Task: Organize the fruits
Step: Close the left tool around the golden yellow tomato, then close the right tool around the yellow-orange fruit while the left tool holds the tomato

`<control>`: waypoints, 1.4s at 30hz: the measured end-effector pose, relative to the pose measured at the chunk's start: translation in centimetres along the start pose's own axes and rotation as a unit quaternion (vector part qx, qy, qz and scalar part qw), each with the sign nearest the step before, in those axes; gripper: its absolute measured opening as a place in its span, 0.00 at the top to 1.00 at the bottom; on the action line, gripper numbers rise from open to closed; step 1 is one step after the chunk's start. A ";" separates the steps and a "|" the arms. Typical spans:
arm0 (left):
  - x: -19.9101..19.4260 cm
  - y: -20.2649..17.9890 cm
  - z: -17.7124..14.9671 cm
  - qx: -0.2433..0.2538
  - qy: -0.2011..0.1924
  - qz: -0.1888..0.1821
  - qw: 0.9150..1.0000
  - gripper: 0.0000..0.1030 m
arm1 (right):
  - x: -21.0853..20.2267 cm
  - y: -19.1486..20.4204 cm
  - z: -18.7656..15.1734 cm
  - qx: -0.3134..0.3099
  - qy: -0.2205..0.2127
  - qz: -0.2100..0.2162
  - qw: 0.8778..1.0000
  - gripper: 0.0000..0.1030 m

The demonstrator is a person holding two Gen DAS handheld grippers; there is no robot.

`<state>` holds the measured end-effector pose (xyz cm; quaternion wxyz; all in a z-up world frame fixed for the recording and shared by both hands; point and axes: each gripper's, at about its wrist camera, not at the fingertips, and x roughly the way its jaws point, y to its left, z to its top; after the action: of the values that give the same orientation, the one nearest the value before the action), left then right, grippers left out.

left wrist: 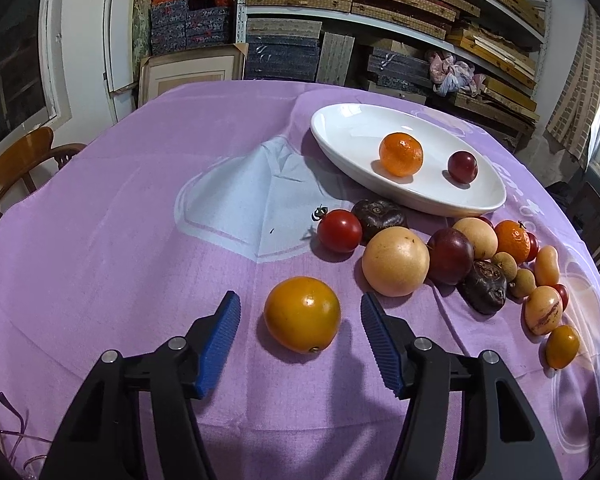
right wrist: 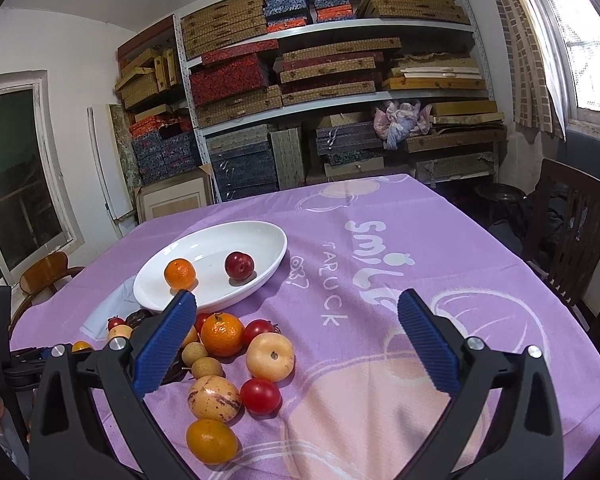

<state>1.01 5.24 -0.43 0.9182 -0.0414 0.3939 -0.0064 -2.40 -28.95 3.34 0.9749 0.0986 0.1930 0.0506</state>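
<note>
Covering table: purple cloth

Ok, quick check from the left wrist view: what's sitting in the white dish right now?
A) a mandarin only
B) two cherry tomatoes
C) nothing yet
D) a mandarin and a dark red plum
D: the white dish holds an orange mandarin and, apart from it, a dark red plum; the other fruits lie on the purple cloth.

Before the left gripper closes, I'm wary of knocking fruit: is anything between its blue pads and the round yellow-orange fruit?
Nothing visible. The round yellow-orange fruit lies alone on the purple cloth between the open left gripper pads, apart from the pile.
</note>
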 end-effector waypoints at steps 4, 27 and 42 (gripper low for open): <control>0.9 0.4 0.0 -0.011 0.022 -0.006 1.000 0.55 | -0.1 0.2 0.1 -0.003 0.003 0.002 1.000 0.04; -0.6 -0.9 0.0 0.030 -0.019 0.021 0.999 0.62 | 0.3 2.4 -0.8 -0.048 0.030 0.011 0.998 0.04; -3.5 -1.7 -0.2 0.038 -0.064 0.008 0.997 0.62 | -1.5 5.6 -5.7 -0.132 0.168 0.019 0.977 0.12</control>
<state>-1.55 3.68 2.08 0.9423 -0.0035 0.3346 -0.0112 -6.32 -22.71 -0.08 0.9318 -0.0369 0.3441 0.1096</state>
